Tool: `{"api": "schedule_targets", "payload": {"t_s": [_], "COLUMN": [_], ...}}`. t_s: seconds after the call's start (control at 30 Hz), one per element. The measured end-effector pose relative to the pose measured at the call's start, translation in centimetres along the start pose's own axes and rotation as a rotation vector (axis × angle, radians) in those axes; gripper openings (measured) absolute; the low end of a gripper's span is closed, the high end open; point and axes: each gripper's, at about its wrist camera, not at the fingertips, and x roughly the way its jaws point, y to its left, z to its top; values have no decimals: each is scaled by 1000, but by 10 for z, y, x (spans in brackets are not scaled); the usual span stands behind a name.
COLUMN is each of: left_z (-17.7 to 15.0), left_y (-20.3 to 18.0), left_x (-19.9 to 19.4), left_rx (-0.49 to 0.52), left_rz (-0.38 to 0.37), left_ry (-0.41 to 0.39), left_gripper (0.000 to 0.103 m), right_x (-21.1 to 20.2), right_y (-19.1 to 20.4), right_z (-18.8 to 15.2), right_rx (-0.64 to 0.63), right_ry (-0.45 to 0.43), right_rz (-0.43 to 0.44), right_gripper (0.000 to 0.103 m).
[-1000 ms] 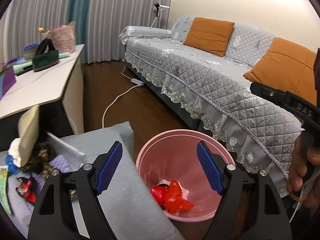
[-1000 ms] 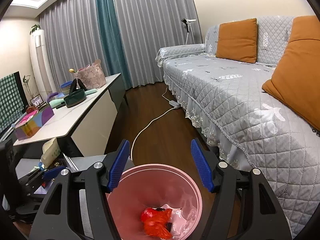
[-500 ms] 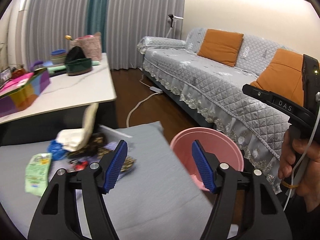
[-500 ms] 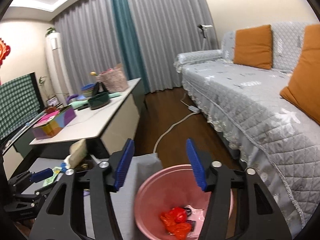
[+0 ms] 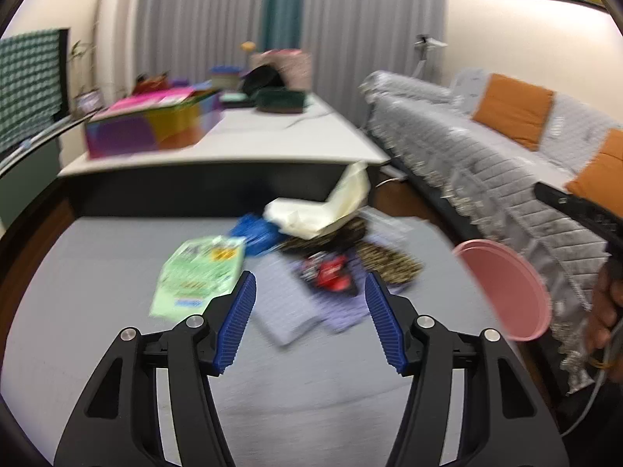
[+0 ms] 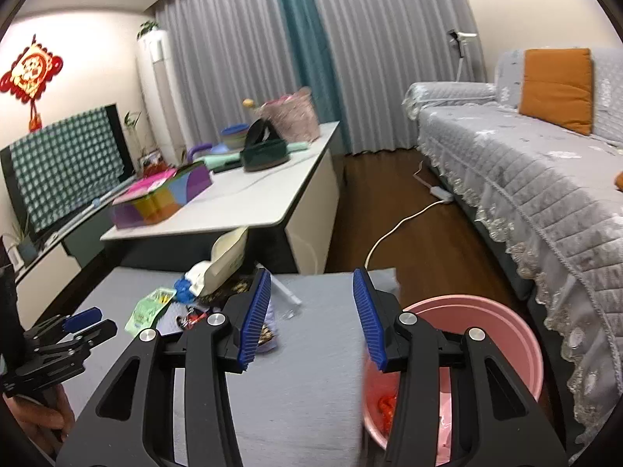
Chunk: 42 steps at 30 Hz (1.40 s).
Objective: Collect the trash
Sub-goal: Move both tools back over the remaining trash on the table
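Observation:
A heap of trash lies on the grey mat [image 5: 117,350]: a green packet [image 5: 198,272], a red wrapper [image 5: 329,272], a blue crumpled bag [image 5: 257,233], a cream bag [image 5: 323,206] and a lilac sheet [image 5: 300,307]. My left gripper [image 5: 309,319] is open and empty, just short of the red wrapper. The pink bin [image 6: 483,334] stands at the mat's right edge with red trash [image 6: 385,408] inside. My right gripper [image 6: 309,323] is open and empty above the mat beside the bin. The heap also shows in the right wrist view [image 6: 194,303].
A white table [image 6: 249,202] with a colourful box [image 6: 163,198] and bowls stands behind the mat. A grey sofa [image 6: 525,179] with orange cushions runs along the right. A white cable [image 6: 401,222] lies on the wood floor. The left gripper [image 6: 83,321] shows at the right wrist view's left.
Both grippers have swung left, away from the bin and toward the trash heap. The left now faces the heap; the bin has slid to the right edge of its view.

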Motion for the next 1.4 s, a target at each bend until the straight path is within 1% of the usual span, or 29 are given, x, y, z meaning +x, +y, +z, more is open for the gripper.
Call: {"api": "schedule_targets", "payload": {"t_s": [0.17, 0.33, 0.47, 0.5, 0.63, 0.8, 0.97, 1.03, 1.1, 1.17, 1.2, 1.23, 1.27, 1.3, 1.33, 1.37, 1.4], "left_z": [-6, -14, -17, -17, -18, -17, -15, -13, -14, -14, -14, -14, -14, -14, -14, -15, -15], "left_y": [29, 43, 44, 45, 48, 52, 52, 53, 54, 54, 54, 54, 54, 54, 54, 54, 54], "left_x": [22, 45, 66, 73, 90, 102, 109, 110, 111, 111, 111, 110, 109, 108, 106, 104, 103], "left_rx": [-51, -77, -62, -51, -34, -39, -36, -39, -45, -48, -50, -51, -54, -57, -60, -64, -66], "left_rz": [74, 119, 163, 191, 255, 292, 310, 314, 320, 323, 326, 327, 329, 332, 333, 335, 337], "left_ry": [37, 81, 119, 137, 191, 236, 261, 264, 270, 268, 266, 264, 257, 250, 245, 236, 231], "left_gripper": [57, 57, 57, 57, 57, 57, 57, 55, 51, 49, 45, 44, 42, 40, 39, 37, 36], "right_x": [25, 50, 69, 73, 94, 120, 139, 146, 150, 154, 155, 156, 156, 154, 154, 152, 150], "right_y": [16, 27, 33, 33, 34, 32, 36, 40, 42, 43, 45, 46, 48, 50, 50, 52, 51], "right_z": [-8, -13, -17, -18, -24, -35, -46, -51, -53, -54, -55, -55, -55, -55, -54, -53, -52], "right_rx": [-28, -41, -51, -51, -51, -24, -28, -35, -37, -42, -48, -53, -59, -68, -72, -77, -79], "right_ry": [42, 80, 114, 122, 168, 247, 303, 327, 341, 358, 361, 366, 369, 365, 362, 356, 350], "right_rz": [23, 42, 57, 61, 71, 96, 113, 117, 118, 123, 123, 125, 129, 130, 131, 135, 138], "right_gripper": [45, 45, 45, 45, 45, 45, 45, 45, 45, 42, 37, 27, 20, 18, 11, 7, 6]}}
